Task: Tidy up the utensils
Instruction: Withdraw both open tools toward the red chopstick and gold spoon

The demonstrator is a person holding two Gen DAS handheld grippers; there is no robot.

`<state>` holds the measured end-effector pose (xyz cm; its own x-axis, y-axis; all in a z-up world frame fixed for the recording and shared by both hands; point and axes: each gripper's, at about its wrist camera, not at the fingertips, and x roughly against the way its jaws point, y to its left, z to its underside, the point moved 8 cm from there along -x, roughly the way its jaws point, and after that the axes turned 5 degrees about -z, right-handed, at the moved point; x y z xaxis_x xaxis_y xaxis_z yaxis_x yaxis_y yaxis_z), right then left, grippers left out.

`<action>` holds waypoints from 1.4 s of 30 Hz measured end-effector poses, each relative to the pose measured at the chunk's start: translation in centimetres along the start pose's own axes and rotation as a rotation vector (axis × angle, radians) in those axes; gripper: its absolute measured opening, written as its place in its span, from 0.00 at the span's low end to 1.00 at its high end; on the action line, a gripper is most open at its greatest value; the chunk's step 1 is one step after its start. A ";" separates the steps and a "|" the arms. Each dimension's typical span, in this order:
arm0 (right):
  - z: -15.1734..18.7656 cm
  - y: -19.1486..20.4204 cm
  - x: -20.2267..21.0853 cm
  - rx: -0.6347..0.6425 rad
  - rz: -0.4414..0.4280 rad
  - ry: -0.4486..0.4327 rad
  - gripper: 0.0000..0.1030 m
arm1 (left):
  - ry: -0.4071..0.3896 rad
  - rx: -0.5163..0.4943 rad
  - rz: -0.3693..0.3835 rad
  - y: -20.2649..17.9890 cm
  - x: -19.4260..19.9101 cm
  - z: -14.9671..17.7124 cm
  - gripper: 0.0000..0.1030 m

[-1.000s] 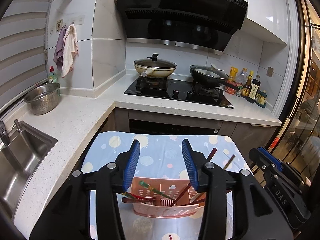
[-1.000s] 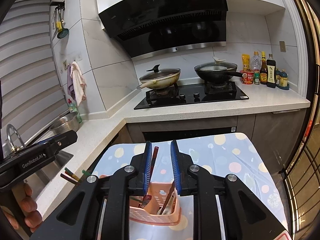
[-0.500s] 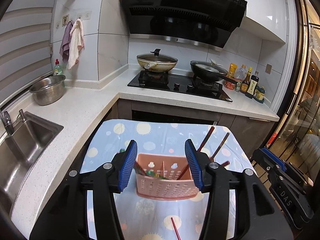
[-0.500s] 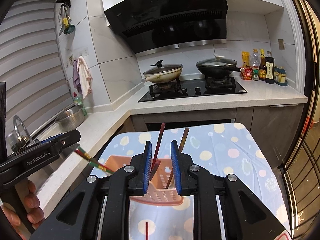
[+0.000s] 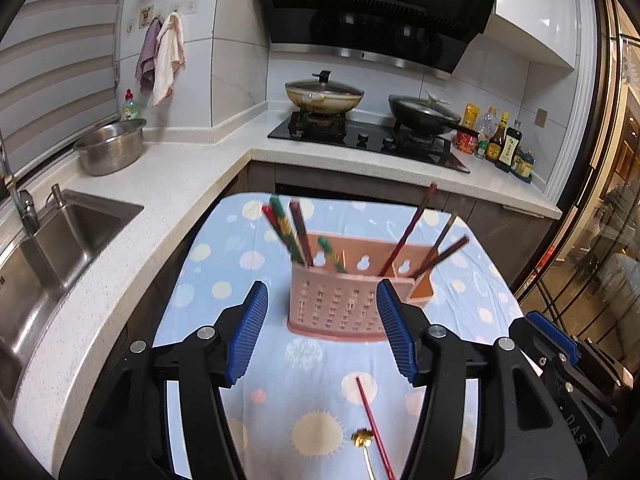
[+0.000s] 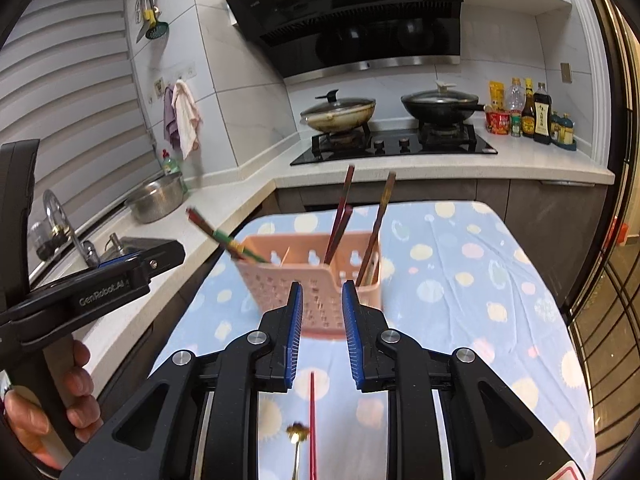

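A pink perforated utensil basket (image 5: 336, 304) stands upright on a blue dotted tablecloth (image 5: 208, 280); it also shows in the right wrist view (image 6: 312, 284). Several red, brown and green chopsticks (image 5: 288, 232) stick up out of it. A loose red chopstick (image 5: 372, 424) and a small gold spoon (image 5: 366, 452) lie on the cloth in front of the basket. My left gripper (image 5: 324, 332) is open and empty, just short of the basket. My right gripper (image 6: 320, 332) is open with a narrow gap, empty, above the loose red chopstick (image 6: 312, 420).
A white counter (image 5: 132, 216) with a steel sink (image 5: 68, 236) and a metal bowl (image 5: 110, 146) runs along the left. A hob with two lidded pans (image 5: 324, 94) is behind the table. Sauce bottles (image 5: 500, 140) stand at the back right.
Both grippers have drawn back from the basket. The basket went from tipped toward me to standing upright on the cloth. The loose red chopstick and gold spoon have come into view.
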<state>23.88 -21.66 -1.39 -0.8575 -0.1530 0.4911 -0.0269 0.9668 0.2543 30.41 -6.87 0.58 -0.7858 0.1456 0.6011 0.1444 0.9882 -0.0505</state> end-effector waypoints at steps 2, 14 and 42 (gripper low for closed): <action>1.6 0.1 0.3 -0.001 0.000 0.022 0.20 | 0.018 0.003 -0.008 0.3 0.0 1.4 0.52; 11.6 -0.1 0.7 -0.034 0.002 0.199 0.20 | 0.169 0.019 -0.031 1.9 -0.9 10.6 0.52; 24.1 0.9 -0.7 0.013 -0.009 0.441 0.19 | 0.374 -0.027 -0.062 2.0 -1.3 22.9 0.52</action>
<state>12.12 -15.77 -21.58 -0.5556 -0.2312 0.7986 -0.0417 0.9671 0.2510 17.95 -3.99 -18.62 -0.5204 0.0537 0.8522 0.1234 0.9923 0.0129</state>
